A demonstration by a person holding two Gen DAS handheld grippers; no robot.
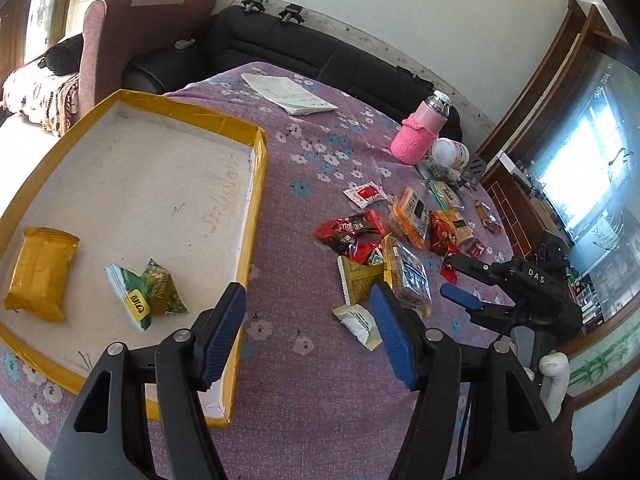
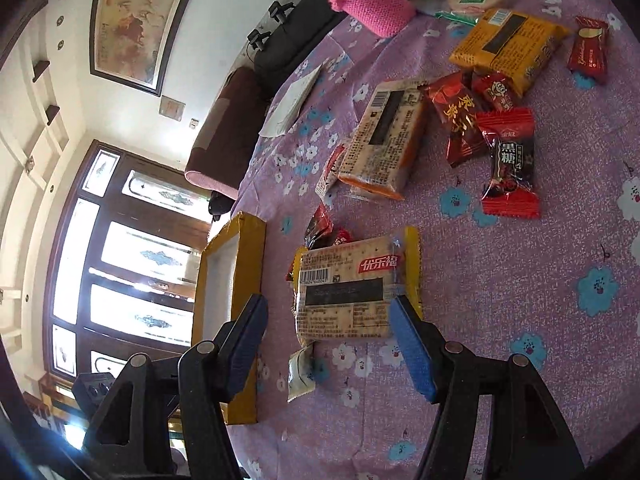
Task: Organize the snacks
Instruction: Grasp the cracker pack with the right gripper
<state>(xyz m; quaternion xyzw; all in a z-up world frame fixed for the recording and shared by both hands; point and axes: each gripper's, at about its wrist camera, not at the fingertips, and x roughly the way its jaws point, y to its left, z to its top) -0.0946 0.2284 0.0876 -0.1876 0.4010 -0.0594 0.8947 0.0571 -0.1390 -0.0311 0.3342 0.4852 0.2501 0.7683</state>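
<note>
From the left wrist, the left gripper (image 1: 308, 328) hangs with fingers wide and empty over the yellow tray's (image 1: 256, 184) right wall; two packets lie near the tray's left edge, the loose snacks (image 1: 400, 236) toward the tabletop's right edge, so a careless descent could snag the wall. From the right wrist, the right gripper (image 2: 332, 340) spreads wide around the cracker pack (image 2: 348, 292), untouched; closing crooked could pinch its slippery wrapper, and the small white sachet (image 2: 300, 372) beside it is hard to read.

One shallow yellow-rimmed cardboard tray (image 1: 256, 168) is seen, with two packets counted inside: one golden foil packet (image 1: 42, 272) and one green pea packet (image 1: 148, 294). Three clear-wrapped cracker packs (image 2: 352, 292) are counted on the cloth. One pink knit-sleeved flask (image 1: 420, 136) is noted.
</note>
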